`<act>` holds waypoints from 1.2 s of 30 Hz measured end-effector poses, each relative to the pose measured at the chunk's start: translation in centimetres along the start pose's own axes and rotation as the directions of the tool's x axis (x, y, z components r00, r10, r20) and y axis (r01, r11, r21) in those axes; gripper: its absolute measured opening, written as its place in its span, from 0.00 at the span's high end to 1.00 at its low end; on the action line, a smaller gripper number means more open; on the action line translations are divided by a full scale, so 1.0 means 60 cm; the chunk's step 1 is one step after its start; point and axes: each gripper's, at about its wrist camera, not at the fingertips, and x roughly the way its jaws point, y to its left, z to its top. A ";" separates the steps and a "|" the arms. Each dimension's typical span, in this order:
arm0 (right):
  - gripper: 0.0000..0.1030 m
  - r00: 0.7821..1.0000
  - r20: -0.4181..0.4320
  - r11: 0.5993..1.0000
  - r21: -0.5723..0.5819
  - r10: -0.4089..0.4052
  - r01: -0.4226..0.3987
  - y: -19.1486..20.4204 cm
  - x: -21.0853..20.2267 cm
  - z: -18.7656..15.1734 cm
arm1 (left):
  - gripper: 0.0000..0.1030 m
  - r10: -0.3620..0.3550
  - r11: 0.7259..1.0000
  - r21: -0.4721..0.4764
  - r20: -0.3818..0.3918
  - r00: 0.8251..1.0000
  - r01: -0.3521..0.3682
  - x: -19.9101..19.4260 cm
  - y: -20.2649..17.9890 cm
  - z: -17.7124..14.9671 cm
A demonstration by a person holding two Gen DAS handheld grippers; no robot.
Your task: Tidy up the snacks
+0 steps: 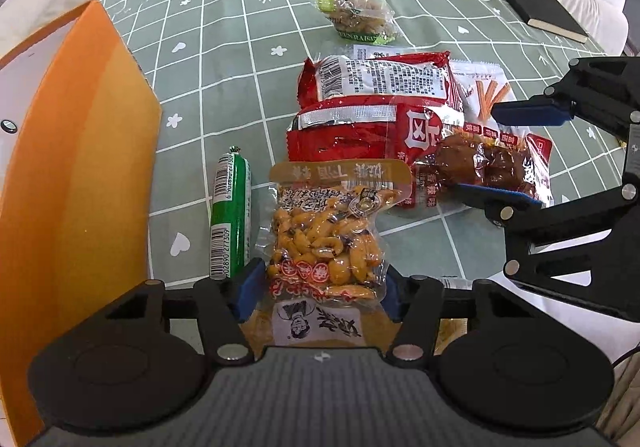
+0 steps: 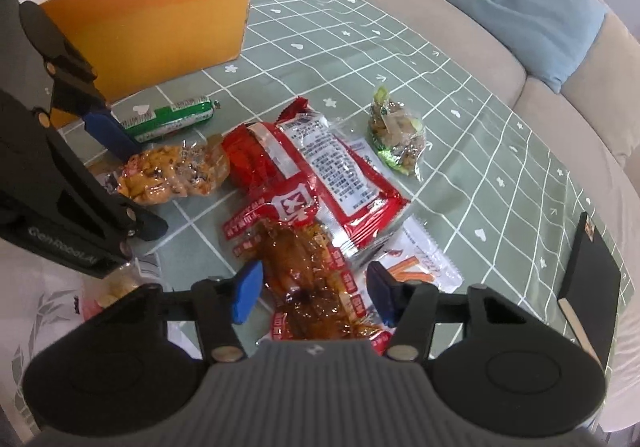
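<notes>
Left gripper [image 1: 318, 287] straddling the near end of a clear peanut packet [image 1: 324, 235], which lies flat on the green checked tablecloth [image 1: 224, 59] just beside a green sausage stick [image 1: 232, 215]. The blue fingertips [image 1: 250, 285] stand spread to roughly the packet's width, close at either edge; whether they press the film cannot be told, and nothing is lifted. Judged light, lumpy and yielding: the loose nuts would shift under pressure and the film looks slippery, so the flat sealed end, nearest the jaws, seems the surer hold.

Right gripper [image 2: 312, 297] parted wide over a red packet of braised brown meat [image 2: 316, 279], its fingers either side, grasping nothing. This packet overlaps a larger red snack bag [image 2: 320, 167] and a white packet printed with orange sticks [image 2: 416, 267]; it looks soft, glossy and somewhat heavier, best taken across its narrow width.

A small green raisin packet [image 2: 396, 135] lies apart farther out. The orange paper bag [image 2: 152, 27], open-topped, stands at the table's left and is the likely receptacle. A black notebook [image 2: 592, 279] rests at the far right
</notes>
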 end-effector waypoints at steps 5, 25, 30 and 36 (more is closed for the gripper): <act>0.80 1.000 0.009 1.000 -0.009 -0.008 0.008 0.009 -0.011 0.004 | 0.37 -0.001 1.000 -0.015 0.012 1.000 0.001 -0.006 0.001 -0.006; 0.44 0.999 0.038 0.998 0.063 -0.006 0.004 -0.026 -0.026 -0.007 | 0.48 -0.019 0.998 -0.057 0.025 1.000 0.020 -0.033 0.021 -0.010; 0.31 1.000 0.006 0.999 -0.041 -0.014 0.014 -0.006 -0.010 -0.014 | 0.37 0.010 0.999 -0.033 -0.024 1.000 -0.011 -0.013 0.006 -0.010; 0.31 0.999 -0.031 0.997 -0.070 -0.032 0.029 0.002 0.010 -0.021 | 0.24 0.042 0.999 -0.023 -0.040 0.998 -0.043 0.001 -0.002 -0.006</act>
